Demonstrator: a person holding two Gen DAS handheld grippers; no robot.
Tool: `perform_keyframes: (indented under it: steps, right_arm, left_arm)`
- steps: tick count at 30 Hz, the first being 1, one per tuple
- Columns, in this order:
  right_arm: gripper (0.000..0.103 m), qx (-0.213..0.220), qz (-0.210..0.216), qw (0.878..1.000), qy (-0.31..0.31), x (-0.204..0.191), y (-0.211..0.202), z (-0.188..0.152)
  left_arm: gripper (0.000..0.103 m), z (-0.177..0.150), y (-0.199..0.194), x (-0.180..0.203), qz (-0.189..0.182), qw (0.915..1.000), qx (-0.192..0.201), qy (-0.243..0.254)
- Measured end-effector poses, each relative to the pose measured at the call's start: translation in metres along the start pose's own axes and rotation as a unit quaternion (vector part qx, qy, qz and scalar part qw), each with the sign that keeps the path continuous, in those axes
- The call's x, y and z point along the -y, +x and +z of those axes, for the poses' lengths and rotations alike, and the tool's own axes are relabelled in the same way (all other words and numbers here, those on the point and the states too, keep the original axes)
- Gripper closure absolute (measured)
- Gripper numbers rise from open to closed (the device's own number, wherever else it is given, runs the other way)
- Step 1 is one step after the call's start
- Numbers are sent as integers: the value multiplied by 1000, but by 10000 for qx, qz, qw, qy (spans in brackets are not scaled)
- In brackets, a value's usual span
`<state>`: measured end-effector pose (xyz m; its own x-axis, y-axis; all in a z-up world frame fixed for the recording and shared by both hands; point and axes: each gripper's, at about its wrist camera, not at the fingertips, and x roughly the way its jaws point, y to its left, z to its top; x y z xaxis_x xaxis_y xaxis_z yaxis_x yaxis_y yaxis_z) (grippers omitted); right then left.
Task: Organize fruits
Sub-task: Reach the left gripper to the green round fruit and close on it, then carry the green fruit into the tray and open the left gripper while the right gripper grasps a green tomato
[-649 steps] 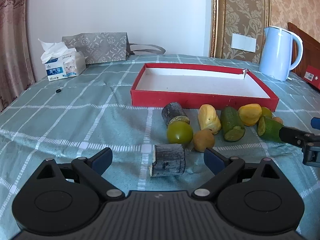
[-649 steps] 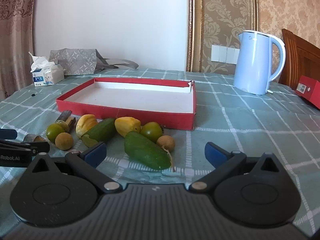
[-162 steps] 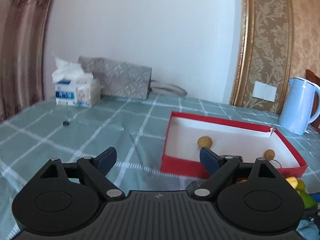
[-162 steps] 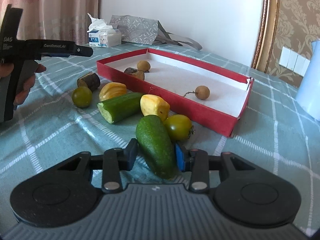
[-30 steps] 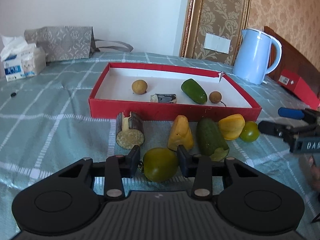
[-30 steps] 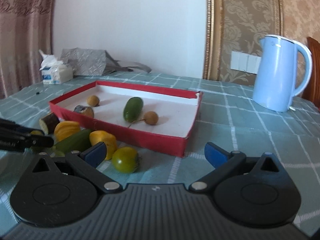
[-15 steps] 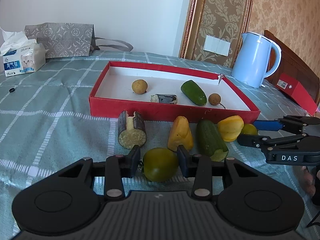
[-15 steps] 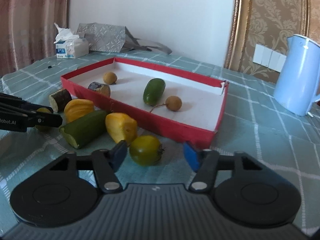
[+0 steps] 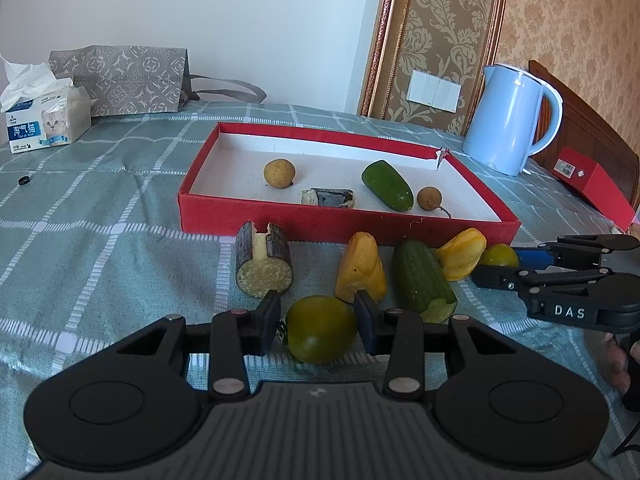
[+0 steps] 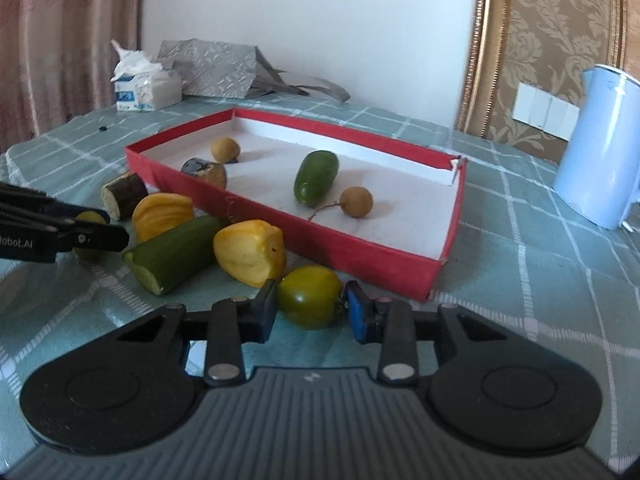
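Left gripper (image 9: 320, 322): clamped on a green tomato (image 9: 321, 328)
Right gripper (image 10: 308, 310): closed around another green tomato (image 10: 310, 297)
Handling: judged round, smooth, bruisable; best held across the middle

Both views are bright with soft daylight; the white wall (image 9: 240, 20) is evenly lit and slightly washed out. Shadows under the fruit are short and faint. The kettle (image 9: 508, 120) carries a mild sheen. The left wrist view is sharp; the right wrist view is softer, with blur on the far kettle (image 10: 600, 148) and curtain (image 10: 60, 40). Fisheye distortion bends the edges, and the corners darken.
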<state>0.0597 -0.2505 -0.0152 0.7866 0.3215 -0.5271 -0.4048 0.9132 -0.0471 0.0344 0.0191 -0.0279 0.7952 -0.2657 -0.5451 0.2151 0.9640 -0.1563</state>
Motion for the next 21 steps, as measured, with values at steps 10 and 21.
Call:
perform_keyframes:
  steps: [10,21]
  right_arm:
    - [69,74,-84,9997,195,8,-3,-1]
    - [69,-117,-229,9995,170,7,2,-1]
  left_arm:
    - [65,-1,-7,5,257,9994,210,139]
    - [65,23,-14,19,375,9970,441,524]
